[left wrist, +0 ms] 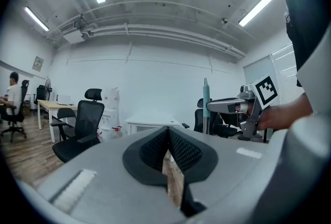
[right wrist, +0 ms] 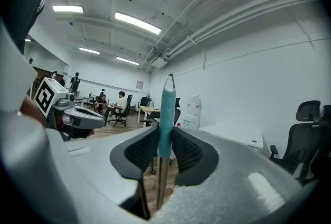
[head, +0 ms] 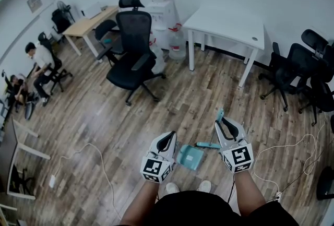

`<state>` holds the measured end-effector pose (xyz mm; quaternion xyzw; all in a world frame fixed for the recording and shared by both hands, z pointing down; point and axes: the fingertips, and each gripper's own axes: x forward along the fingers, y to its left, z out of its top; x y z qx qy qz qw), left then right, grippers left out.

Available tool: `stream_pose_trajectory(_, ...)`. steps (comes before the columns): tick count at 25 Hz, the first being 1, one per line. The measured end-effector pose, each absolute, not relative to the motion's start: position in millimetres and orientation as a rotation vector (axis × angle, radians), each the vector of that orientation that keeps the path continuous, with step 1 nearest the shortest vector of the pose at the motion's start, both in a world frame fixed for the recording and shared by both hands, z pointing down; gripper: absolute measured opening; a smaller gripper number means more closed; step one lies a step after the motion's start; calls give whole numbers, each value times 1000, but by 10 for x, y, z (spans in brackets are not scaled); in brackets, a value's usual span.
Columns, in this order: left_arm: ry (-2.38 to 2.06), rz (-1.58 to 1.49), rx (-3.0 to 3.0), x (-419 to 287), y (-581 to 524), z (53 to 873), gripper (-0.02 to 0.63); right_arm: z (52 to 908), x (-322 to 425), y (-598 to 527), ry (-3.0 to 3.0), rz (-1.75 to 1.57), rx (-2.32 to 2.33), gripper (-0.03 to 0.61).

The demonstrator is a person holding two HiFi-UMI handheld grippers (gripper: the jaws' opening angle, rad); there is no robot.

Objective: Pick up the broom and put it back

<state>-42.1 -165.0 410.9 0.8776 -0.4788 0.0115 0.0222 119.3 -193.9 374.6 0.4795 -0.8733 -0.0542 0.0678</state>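
Note:
My right gripper [head: 225,125] is shut on the broom handle [right wrist: 166,114], a metal pole with a teal grip that stands upright between the pads [right wrist: 190,151]. In the head view the teal handle tip [head: 220,114] shows just ahead of that gripper, and a teal broom head [head: 207,145] lies on the wood floor below it. A teal dustpan [head: 189,157] lies on the floor between the two grippers. My left gripper [head: 168,138] is level beside it, its pads [left wrist: 182,149] meeting with nothing seen between them. The left gripper view shows the broom handle [left wrist: 206,104] held upright at the right.
A black office chair [head: 133,47] stands ahead, a white table [head: 224,24] behind it to the right, more black chairs [head: 297,71] at the right wall. White cables [head: 292,146] trail over the floor. A person [head: 39,60] sits at far left near a wooden desk [head: 91,21].

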Motion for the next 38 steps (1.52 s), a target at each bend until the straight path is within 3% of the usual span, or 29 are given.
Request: stream_pose_trajectory(38,-1419,315,2421,-562,-1269,5533,19,5598,1039,-1509,-2414,100,1113,86)
